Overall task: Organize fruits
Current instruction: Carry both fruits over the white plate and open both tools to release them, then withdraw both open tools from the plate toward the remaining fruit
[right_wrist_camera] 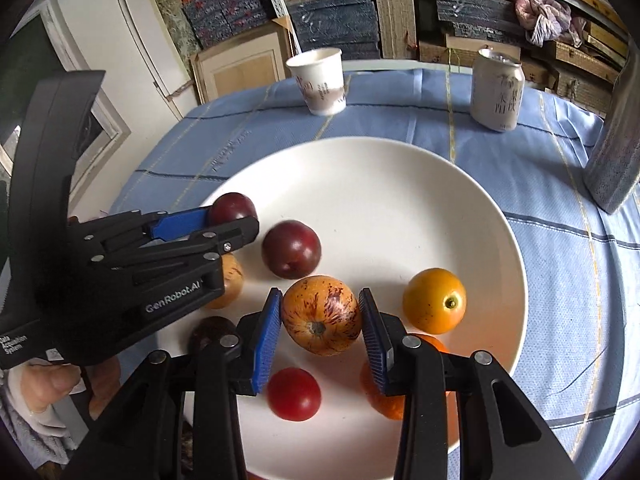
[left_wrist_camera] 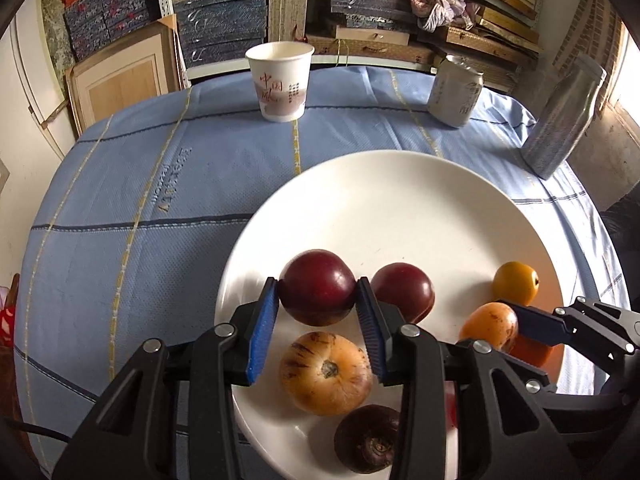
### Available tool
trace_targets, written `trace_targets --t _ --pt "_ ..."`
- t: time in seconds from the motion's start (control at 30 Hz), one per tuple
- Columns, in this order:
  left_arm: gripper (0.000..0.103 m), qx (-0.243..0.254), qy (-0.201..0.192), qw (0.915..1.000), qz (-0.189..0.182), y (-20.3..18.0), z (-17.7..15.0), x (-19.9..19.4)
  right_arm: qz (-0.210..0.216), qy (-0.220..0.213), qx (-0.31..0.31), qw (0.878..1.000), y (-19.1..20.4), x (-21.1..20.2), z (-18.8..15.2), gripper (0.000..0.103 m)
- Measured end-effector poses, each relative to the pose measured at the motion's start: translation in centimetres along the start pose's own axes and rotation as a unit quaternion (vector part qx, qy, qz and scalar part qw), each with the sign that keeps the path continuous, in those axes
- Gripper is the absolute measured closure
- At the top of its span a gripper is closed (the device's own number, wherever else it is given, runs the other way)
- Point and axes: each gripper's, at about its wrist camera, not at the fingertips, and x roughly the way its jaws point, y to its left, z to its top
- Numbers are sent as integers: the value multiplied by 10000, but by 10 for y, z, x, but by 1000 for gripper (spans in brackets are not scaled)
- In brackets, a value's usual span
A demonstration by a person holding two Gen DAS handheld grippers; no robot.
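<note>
Right wrist: streaked fruit (right_wrist_camera: 320, 320), stem-end camera-facing.

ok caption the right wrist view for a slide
Right claw gripping a speckled orange fruit over a white plate.

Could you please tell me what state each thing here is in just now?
Left tool: shut on a dark red round plum.
Right tool: shut on an orange, purple-streaked round fruit.
White round plate: holding several fruits.
White paper cup: upright, open-topped.
Silver drink can: upright.
</note>
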Motion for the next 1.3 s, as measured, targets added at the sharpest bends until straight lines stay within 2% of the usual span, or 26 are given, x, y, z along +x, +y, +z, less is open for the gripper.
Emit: trace_targets --t 0.07,0.1,0.13,0.17,0.23,0.5,0.67,0.73,0.9,1.0,1.13,1.3 --pt "63 -25 31 10000 10 0 -2 1 20 -23 32 10000 -1 -1 0 63" --pt "60 -29 -4 10000 31 0 -2 -1 64 -14 46 10000 -1 -2 0 57" --pt "50 -24 -43 10000 59 0 -2 -3 42 -34 48 10000 -1 -3 0 47" --pt "44 -21 -120 9999 101 0 -2 -8 -16 -71 38 10000 0 -6 1 44" --pt "39 -14 -225 9996 140 -1 -1 -18 -2 -144 37 9999 0 -13 1 43" --pt "38 36 -529 9983 256 -3 -8 -70 2 -674 192 9975 1 -79 -9 42" --pt "33 124 -651 9973 311 -9 -29 -105 -97 -974 267 9948 4 -125 -35 30" --pt "30 162 -692 9969 338 -11 -41 -120 -167 -1012 265 9944 6 -137 -48 19" --pt "29 172 -676 9970 329 -16 -70 -147 -262 -767 346 9961 5 -150 -87 17" --pt "25 138 -647 9973 320 -17 -89 -158 -231 -550 534 9968 2 -153 -115 17" --pt "21 27 -543 9981 276 -18 -112 -167 -245 -267 693 9969 -1 -156 -149 16" --pt "21 -89 -335 9991 251 -18 -143 -170 -313 -45 775 9965 -5 -162 -180 16"
